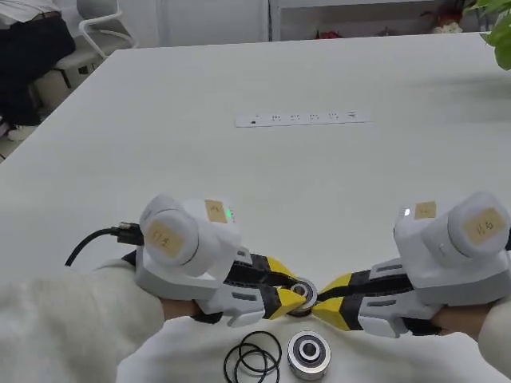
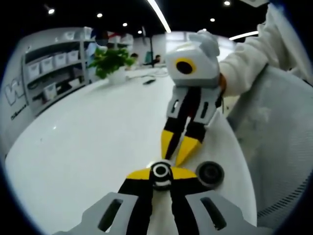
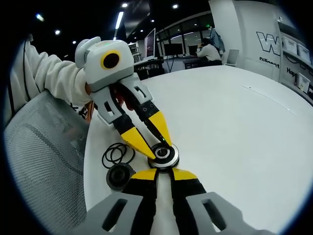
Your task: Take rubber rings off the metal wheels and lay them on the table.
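A small metal wheel (image 1: pixel 302 292) is held just above the white table (image 1: pixel 319 183) near its front edge. My left gripper (image 1: pixel 295 297) is shut on it from the left; in the left gripper view its yellow tips flank the wheel (image 2: pixel 161 171). My right gripper (image 1: pixel 320 303) meets it from the right, jaws closed at the wheel's rim (image 3: pixel 164 155), where a dark rubber ring runs. A second wheel (image 1: pixel 309 353) lies flat on the table below. Loose black rubber rings (image 1: pixel 254 357) lie just left of it.
A flat socket strip (image 1: pixel 303 119) lies mid-table. A black cable (image 1: pixel 92 242) trails from the left gripper. An office chair (image 1: pixel 100 32) and a seated person (image 1: pixel 28 48) are at the far left. A plant (image 1: pixel 499 32) stands at the far right.
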### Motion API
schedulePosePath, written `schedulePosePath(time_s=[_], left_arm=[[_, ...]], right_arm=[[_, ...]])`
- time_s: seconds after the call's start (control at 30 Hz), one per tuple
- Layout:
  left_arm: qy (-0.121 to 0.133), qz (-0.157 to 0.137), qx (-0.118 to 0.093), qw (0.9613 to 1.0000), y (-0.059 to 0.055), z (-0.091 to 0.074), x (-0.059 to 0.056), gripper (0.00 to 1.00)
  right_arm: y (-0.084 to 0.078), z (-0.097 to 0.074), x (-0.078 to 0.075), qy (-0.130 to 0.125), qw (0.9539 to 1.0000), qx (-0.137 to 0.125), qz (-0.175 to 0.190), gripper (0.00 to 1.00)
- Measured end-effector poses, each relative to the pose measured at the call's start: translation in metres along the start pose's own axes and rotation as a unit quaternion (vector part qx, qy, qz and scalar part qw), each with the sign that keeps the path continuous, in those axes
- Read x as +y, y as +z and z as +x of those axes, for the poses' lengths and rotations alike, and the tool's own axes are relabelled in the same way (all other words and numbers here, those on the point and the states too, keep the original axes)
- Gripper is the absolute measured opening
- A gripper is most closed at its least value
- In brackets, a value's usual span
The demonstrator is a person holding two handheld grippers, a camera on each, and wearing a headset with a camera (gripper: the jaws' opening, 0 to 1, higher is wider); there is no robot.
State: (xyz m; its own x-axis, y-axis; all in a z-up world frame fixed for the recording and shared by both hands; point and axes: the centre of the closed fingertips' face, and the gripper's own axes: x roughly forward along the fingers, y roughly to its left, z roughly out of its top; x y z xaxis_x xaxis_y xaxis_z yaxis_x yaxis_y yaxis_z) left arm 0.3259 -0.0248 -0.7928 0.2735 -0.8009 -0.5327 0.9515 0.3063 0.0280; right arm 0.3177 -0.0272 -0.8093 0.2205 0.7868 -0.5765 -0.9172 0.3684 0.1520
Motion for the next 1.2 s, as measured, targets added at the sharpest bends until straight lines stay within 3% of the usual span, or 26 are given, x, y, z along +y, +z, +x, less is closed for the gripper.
schedulePosePath(time_s=[0.27, 0.4, 0.53, 0.77, 0.9, 1.07, 1.1, 1.2], left_arm=[[0.0, 0.004, 0.0, 1.0, 0.0, 0.0, 0.0, 0.14], [0.001, 0.005, 0.001, 1.0, 0.0, 0.0, 0.0, 0.14], [0.002, 0.004, 0.0, 1.0, 0.0, 0.0, 0.0, 0.14], [0.002, 0.002, -0.002, 1.0, 0.0, -0.001, 0.0, 0.14], [0.002, -0.002, -0.003, 1.0, 0.0, -0.001, 0.0, 0.14], [0.005, -0.006, -0.001, 1.0, -0.001, -0.001, 0.001, 0.14], [0.003, -0.007, -0.001, 1.0, -0.001, -0.001, 0.0, 0.14], [0.005, -0.005, 0.0, 1.0, -0.001, -0.002, 0.0, 0.14]], right_arm=[[-0.001, -0.001, -0.001, -0.001, 0.9995, 0.002, 0.031, 0.06], [0.001, 0.001, -0.002, -0.005, 0.9992, -0.005, 0.04, 0.2], [0.001, 0.004, 0.001, -0.003, 0.9999, -0.003, 0.013, 0.18], [0.004, 0.005, -0.001, -0.006, 0.9998, -0.009, 0.019, 0.2], [0.001, 0.002, -0.002, -0.007, 0.9999, -0.004, 0.015, 0.16], [-0.002, 0.0, -0.006, -0.015, 0.9999, 0.002, 0.006, 0.01], [0.003, 0.0, -0.011, -0.025, 0.9996, -0.007, -0.011, 0.0], [0.001, -0.001, -0.005, -0.019, 0.9998, 0.003, -0.005, 0.0]])
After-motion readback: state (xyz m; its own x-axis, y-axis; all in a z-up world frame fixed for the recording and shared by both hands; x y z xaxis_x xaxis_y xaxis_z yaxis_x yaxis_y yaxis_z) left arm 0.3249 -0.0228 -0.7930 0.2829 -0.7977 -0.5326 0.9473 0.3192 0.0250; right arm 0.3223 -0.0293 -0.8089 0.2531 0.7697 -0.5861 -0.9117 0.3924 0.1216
